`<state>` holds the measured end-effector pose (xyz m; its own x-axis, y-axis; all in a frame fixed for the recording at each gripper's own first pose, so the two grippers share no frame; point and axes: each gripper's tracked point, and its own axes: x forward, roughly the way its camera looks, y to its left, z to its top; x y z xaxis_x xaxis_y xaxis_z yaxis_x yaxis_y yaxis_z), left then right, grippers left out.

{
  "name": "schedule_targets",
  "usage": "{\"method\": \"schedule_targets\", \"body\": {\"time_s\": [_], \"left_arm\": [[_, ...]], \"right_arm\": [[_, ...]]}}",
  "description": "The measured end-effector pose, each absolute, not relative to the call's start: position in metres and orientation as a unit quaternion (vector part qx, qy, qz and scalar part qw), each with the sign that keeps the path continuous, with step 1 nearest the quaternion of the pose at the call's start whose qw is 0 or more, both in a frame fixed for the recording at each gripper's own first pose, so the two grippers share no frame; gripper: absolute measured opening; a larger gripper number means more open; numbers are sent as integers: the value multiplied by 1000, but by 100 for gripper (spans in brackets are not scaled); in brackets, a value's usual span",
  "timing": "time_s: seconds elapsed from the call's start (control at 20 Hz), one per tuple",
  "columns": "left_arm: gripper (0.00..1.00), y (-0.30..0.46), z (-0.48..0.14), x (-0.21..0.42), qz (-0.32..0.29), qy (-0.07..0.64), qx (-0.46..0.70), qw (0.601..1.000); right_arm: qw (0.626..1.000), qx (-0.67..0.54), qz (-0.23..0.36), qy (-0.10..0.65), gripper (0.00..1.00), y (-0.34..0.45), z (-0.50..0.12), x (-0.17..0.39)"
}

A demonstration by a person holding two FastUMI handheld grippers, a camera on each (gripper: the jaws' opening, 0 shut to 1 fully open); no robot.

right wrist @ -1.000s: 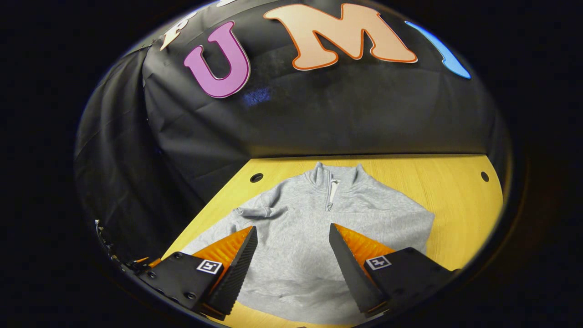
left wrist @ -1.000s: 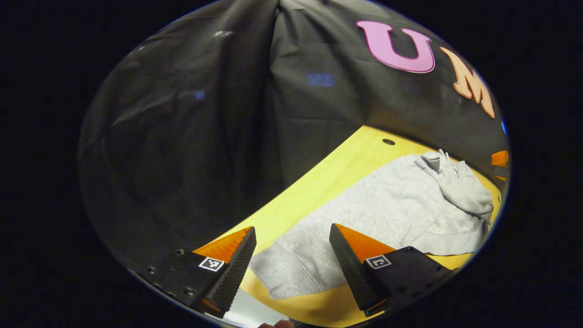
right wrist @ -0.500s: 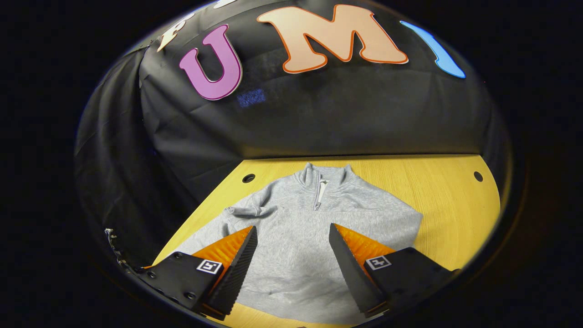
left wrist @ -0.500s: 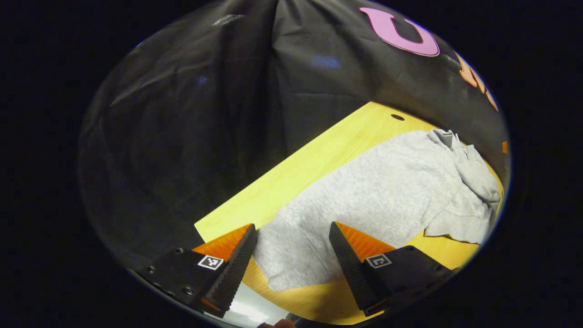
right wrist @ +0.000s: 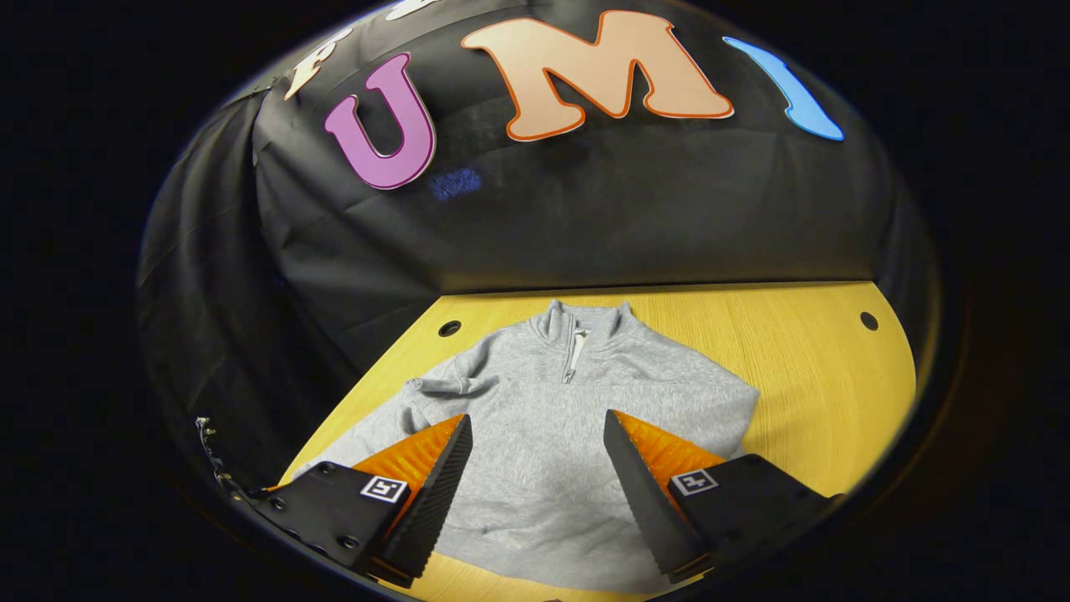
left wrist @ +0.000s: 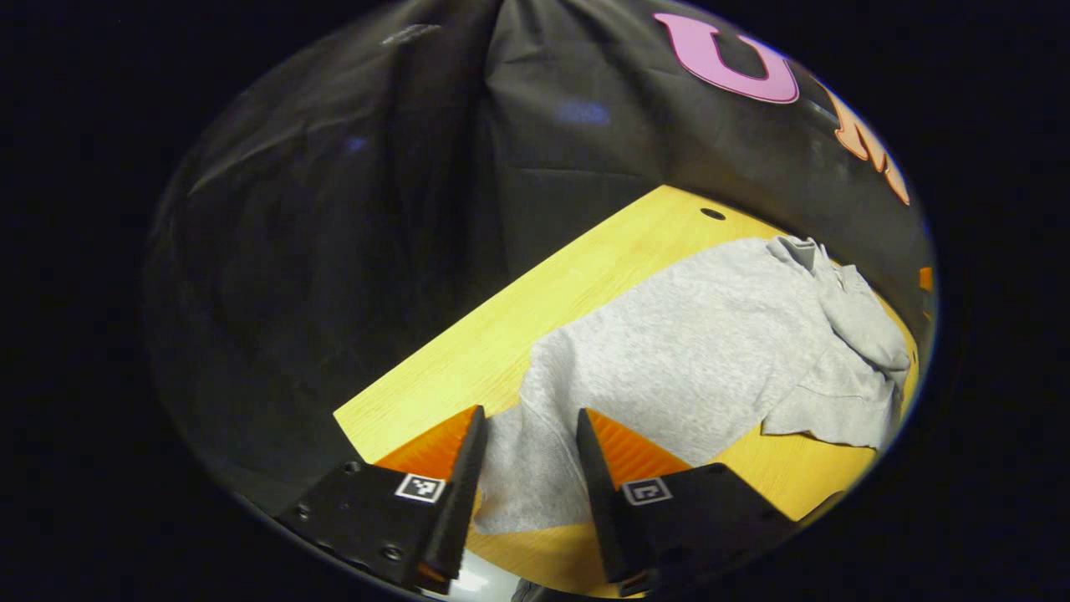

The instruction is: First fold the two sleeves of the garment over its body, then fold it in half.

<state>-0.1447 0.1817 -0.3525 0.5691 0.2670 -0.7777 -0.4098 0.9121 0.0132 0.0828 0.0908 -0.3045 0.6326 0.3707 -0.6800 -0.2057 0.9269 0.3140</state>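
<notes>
Left gripper (left wrist: 525, 443) sits low at the garment's near corner, its fingers narrowed but still apart, with hem cloth rising between them; whether both fingers press the cloth cannot be told. This placement suits taking the hem corner for the half fold. Right gripper (right wrist: 535, 456) hovers with its fingers spread wide and nothing between them, positioned above the hem's middle, probably ready to take a second hold.

Ahead of both grippers, the table (right wrist: 827, 368) is flat, pale wood with a fine grain and small round holes near its far edge. On it the garment (right wrist: 552, 426) lies face up, collar farthest from the right gripper. It is a soft, heathered grey knit with a stand collar and short zip (right wrist: 571, 355). Both sleeves appear folded across the body; one cuff (right wrist: 443, 386) lies ahead and left of the right gripper.
</notes>
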Motion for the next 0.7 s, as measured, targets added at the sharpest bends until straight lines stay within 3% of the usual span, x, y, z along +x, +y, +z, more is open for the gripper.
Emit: {"method": "schedule_targets", "body": {"time_s": [0.05,0.1,0.2,0.3,0.7], "left_arm": [[54,179,-353,-143,183,424,-82,883],[38,177,-353,-140,177,423,-81,885],[18,176,-354,-136,169,427,-79,885],[2,178,-350,-133,169,427,-93,883],[0,196,-303,-80,159,387,-100,903]], "right_arm": [[899,100,160,396,98,88,-305,82],[900,98,160,394,98,85,-303,81],[902,98,158,391,98,80,-302,79],[904,101,153,388,98,73,-300,78],[909,105,127,384,98,41,-298,64]]}}
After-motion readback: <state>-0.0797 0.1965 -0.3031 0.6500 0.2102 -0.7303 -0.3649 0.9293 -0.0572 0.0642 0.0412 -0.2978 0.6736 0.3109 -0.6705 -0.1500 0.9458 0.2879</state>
